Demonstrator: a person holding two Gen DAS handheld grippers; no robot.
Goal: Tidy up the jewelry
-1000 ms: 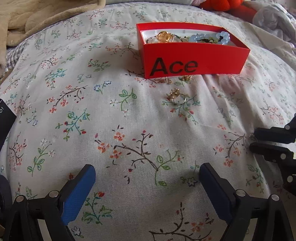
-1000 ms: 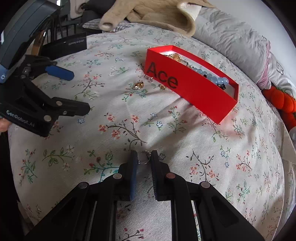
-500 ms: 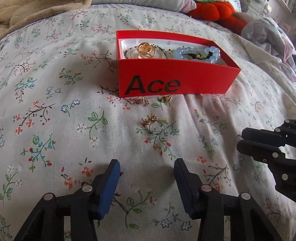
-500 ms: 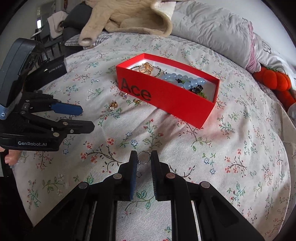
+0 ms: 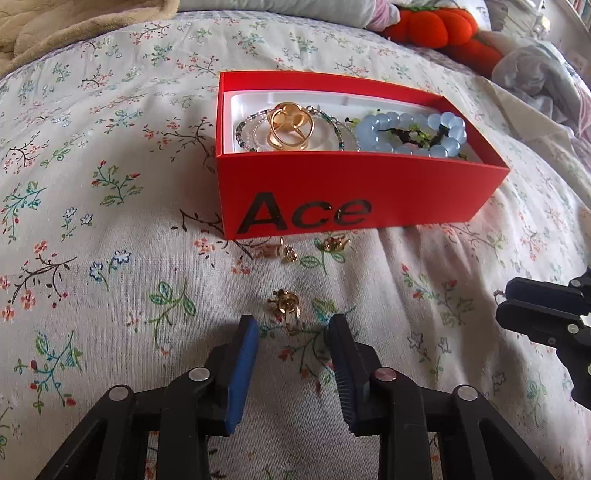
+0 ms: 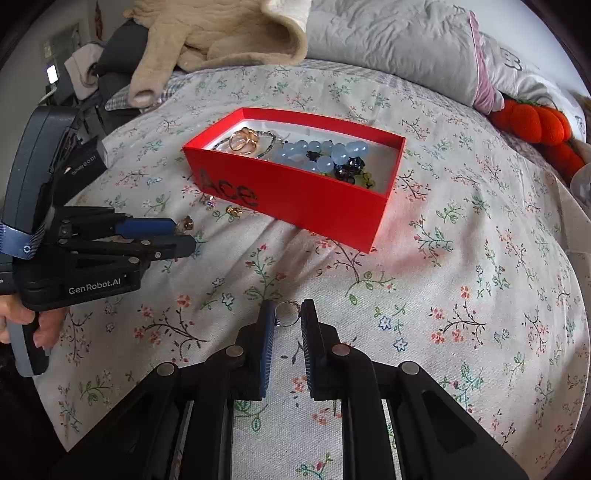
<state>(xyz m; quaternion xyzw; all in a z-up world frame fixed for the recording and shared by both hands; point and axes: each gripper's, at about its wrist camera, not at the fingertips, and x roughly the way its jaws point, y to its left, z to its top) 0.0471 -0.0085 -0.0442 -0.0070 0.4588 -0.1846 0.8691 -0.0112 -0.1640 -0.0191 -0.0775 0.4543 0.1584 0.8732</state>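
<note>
your left gripper (image 5: 291, 325) sits low over the floral bedspread (image 5: 110, 258) with its two fingers spread apart, and one gold ring (image 5: 284, 304) lies on the cloth just ahead of the gap, touching neither pad. your right gripper (image 6: 287, 314) is closed around one thin silver ring (image 6: 286, 313), pinched between its two fingers and held above the cover; in the left wrist view the same gripper (image 5: 535, 306) shows at the right edge with its fingers close together.

one red box (image 5: 351, 192) marked "ace" rests on the bedspread ahead of both tools. inside it you can count one chunky gold ring (image 5: 291, 125), one thin beaded bracelet (image 5: 251, 129) circling that ring, and one pale blue bead bracelet (image 5: 410, 133) with a dark cluster at its centre. whether more chains lie under these, you cannot tell.

two small gold pieces lie loose on the cloth right at the front wall of the box: one earring (image 5: 288, 253) on the left and one gold charm (image 5: 336, 243) just beside it on the right. that makes three loose gold pieces on the cover, counting the ring at your left fingers.

behind the box are one beige blanket (image 6: 221, 33), one grey pillow (image 6: 399, 40) and one orange plush pumpkin (image 6: 532, 122).
</note>
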